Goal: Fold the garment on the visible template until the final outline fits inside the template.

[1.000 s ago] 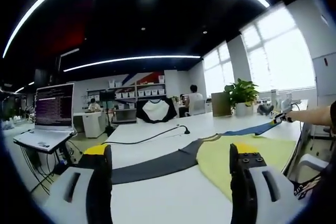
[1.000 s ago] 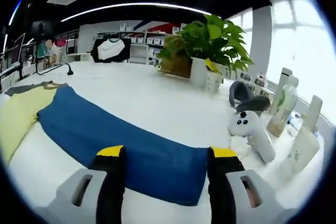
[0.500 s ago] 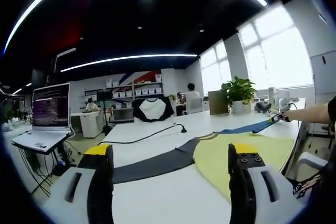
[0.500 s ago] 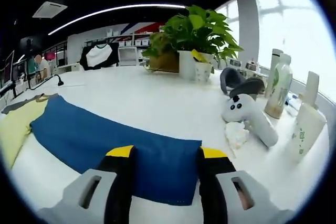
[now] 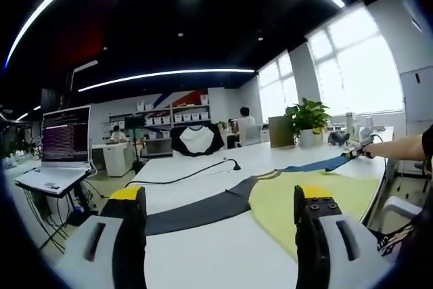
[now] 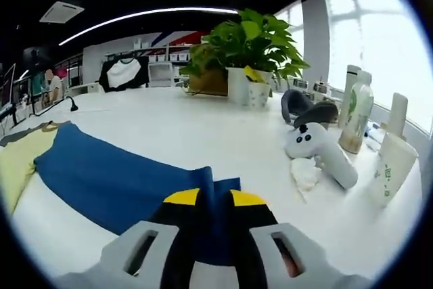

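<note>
A garment lies spread on the white table [image 5: 203,255]: yellow body [image 5: 304,201], dark grey sleeve [image 5: 196,213] and blue sleeve [image 6: 115,177]. My left gripper [image 5: 220,201] stands open low over the table, its jaws either side of the grey sleeve and the yellow body's edge. My right gripper [image 6: 214,197] is shut on the cuff end of the blue sleeve, which puckers up between the yellow-tipped jaws. In the left gripper view a person's arm holds that right gripper [image 5: 358,152] at the far end of the blue sleeve [image 5: 318,164].
A potted plant [image 6: 247,45], a white controller [image 6: 318,157], headphones [image 6: 308,109] and bottles [image 6: 355,116] stand to the right of the blue sleeve. A black cable [image 5: 183,177] crosses the table. A laptop [image 5: 61,150] sits on a side stand. People sit far back.
My right gripper's jaws have come together on the blue sleeve's cuff, bunching the cloth. The left gripper has stayed almost still.
</note>
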The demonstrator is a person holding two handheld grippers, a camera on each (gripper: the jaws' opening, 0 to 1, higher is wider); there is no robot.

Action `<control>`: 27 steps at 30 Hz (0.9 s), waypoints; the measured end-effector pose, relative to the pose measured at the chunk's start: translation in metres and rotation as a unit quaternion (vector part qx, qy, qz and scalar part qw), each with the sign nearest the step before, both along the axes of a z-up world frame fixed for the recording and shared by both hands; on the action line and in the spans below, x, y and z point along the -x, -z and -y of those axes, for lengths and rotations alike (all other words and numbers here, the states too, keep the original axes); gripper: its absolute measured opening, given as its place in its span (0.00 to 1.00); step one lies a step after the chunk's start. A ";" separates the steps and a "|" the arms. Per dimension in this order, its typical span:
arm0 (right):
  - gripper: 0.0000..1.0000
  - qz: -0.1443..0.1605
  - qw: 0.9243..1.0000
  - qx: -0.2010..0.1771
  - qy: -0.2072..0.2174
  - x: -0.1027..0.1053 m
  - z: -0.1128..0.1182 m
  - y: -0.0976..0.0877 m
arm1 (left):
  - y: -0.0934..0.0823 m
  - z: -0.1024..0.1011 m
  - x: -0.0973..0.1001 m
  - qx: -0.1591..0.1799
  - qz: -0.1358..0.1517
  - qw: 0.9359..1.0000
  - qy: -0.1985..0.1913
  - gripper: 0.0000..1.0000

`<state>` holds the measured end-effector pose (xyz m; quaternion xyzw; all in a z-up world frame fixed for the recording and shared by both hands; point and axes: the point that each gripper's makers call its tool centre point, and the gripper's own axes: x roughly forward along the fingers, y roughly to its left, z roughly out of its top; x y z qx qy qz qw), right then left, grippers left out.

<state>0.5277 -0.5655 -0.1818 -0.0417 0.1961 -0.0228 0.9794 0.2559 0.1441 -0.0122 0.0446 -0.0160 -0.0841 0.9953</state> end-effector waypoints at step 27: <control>0.00 -0.026 0.999 0.036 0.015 -0.006 -0.003 -0.002 | 0.003 -0.008 -0.002 0.007 -0.006 1.000 -0.002 0.95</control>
